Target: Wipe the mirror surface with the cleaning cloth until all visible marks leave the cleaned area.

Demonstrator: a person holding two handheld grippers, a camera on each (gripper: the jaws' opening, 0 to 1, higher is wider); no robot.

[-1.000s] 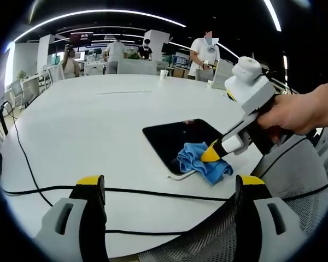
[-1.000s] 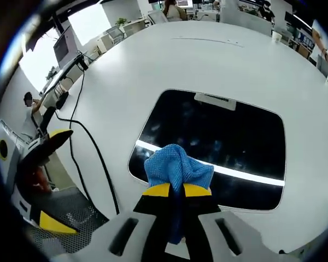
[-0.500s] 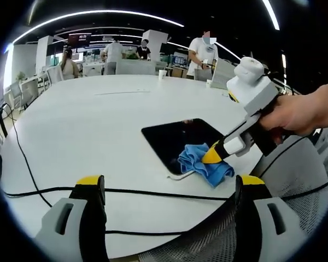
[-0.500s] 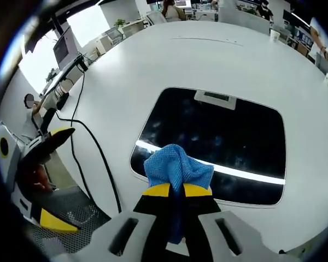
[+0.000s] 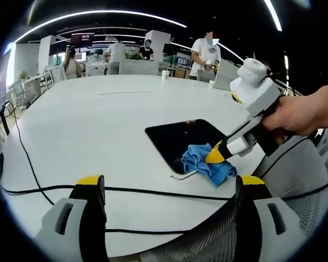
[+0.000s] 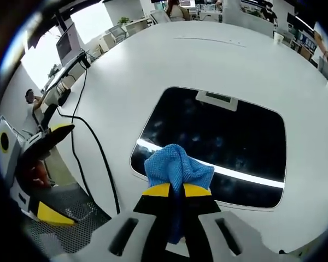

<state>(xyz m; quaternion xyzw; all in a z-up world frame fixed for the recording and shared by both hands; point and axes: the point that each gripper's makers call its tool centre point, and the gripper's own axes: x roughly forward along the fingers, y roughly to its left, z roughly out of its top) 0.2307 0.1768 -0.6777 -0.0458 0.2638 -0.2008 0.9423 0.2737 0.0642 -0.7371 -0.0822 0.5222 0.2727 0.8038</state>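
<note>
On the white surface (image 6: 153, 65) the mirror (image 6: 224, 136) lies flat, stretching toward 12 o'clock from the right gripper (image 6: 176, 191), whose jaws pinch the blue cleaning cloth (image 6: 177, 166) at its near edge, while the left gripper (image 5: 169, 188) hangs back, jaws wide and empty.

Dark, rounded-corner mirror (image 6: 218, 144) lies flat on the white table (image 6: 169, 60), reflecting a bright ceiling strip across its near half. Blue cleaning cloth (image 6: 177, 166) sits bunched and crumpled on the mirror's near edge (image 5: 205, 161), overhanging onto the table.
</note>
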